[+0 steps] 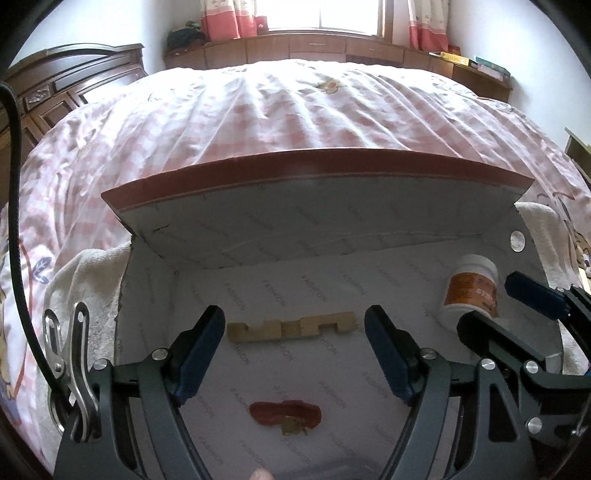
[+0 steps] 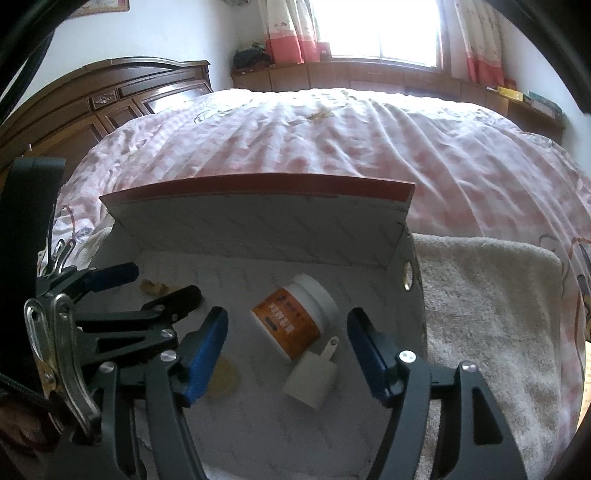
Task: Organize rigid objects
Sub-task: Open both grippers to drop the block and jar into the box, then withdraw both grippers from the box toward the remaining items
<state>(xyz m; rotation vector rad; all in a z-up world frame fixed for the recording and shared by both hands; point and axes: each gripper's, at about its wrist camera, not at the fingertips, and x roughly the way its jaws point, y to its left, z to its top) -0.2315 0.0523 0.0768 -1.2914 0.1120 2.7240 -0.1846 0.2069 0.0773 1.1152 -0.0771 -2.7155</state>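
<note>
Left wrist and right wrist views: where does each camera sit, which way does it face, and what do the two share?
Left wrist: on the left gripper, angled down into the open box; sees the wooden puzzle piece, a red item, its own open fingers, a fingertip at the bottom edge, and the right gripper.
Right wrist: on the right gripper, angled down into the box's right side; sees the orange bottle, a white scoop, its own open fingers, and the left gripper.
Shared: box, bottle, puzzle piece, bed, window.
</note>
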